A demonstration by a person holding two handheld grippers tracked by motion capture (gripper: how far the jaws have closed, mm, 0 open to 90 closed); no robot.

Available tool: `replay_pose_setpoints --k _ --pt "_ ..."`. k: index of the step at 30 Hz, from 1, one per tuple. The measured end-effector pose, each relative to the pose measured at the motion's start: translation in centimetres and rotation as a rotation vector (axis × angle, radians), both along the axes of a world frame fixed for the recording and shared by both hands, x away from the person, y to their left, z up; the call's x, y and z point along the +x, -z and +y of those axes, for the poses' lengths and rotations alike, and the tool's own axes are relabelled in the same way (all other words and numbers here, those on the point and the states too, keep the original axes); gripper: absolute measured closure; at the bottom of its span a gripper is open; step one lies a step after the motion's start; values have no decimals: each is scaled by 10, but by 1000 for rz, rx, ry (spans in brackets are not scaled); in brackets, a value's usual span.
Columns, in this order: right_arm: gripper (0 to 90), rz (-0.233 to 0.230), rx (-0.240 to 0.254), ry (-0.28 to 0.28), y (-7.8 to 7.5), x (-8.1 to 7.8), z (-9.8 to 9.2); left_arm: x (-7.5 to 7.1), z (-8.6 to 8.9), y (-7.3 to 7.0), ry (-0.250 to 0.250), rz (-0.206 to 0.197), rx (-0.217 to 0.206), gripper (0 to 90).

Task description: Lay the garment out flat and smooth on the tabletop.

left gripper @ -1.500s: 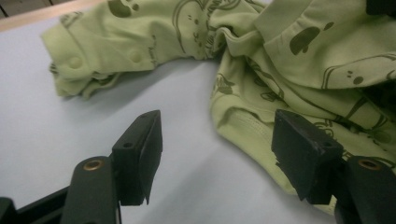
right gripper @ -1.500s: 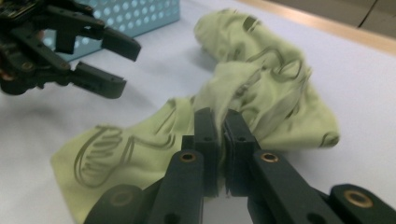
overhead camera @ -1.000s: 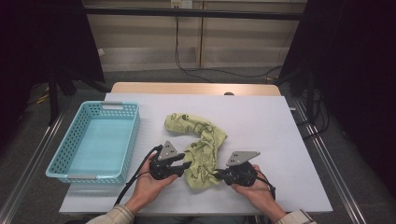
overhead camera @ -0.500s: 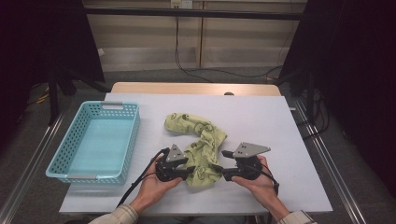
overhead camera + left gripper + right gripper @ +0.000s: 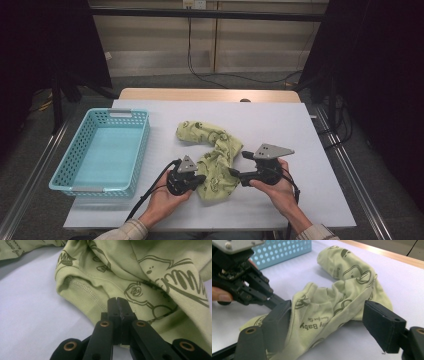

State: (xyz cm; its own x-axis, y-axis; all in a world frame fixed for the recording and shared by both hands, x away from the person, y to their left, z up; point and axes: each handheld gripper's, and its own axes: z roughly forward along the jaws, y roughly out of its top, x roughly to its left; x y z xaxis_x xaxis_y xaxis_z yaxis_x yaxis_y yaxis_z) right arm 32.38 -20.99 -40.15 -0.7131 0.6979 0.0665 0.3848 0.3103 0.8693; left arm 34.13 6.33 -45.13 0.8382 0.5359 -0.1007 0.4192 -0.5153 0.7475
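The table (image 5: 310,150) held one green printed garment (image 5: 215,160), one turquoise basket (image 5: 100,150), and two hand-held grippers, left gripper (image 5: 200,178) and right gripper (image 5: 239,165).

The left claw (image 5: 204,178) has its jaws pressed fully together, held low in the person's left hand (image 5: 165,200). The right claw (image 5: 240,165) has just been opening, its jaws standing wide apart.

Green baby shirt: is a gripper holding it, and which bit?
The left gripper is shut on the green baby shirt, pinching its stitched hem edge. The right gripper has just been opening; cloth lies between its jaws, unpinched.
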Motion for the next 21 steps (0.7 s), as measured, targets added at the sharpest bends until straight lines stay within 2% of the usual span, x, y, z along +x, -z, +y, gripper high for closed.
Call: replay_pose_setpoints --k 6,10,11,12,13,14,15,21 --pt "226 -11 15 28 -5 8 -2 0 1 -1 2 6 -28 897" --pt "219 -17 11 38 -6 17 -1 -2 0 -2 -11 -5 -51 764" --pt "218 -14 14 38 -6 18 0 -3 1 -4 -24 -10 -36 717" --pt "215 -13 13 42 -6 20 0 -4 1 -4 -24 -14 -43 685" --pt "209 -13 14 39 -6 22 0 -3 2 -3 -11 -11 -75 675" --pt "209 -14 12 39 -7 23 0 -4 3 -5 -33 -22 -50 643" --pt "209 -19 16 40 -8 24 0 -5 4 -6 -42 -20 -60 611" --pt "202 -36 31 63 -18 26 -4 -5 6 -6 -58 -38 -21 449"
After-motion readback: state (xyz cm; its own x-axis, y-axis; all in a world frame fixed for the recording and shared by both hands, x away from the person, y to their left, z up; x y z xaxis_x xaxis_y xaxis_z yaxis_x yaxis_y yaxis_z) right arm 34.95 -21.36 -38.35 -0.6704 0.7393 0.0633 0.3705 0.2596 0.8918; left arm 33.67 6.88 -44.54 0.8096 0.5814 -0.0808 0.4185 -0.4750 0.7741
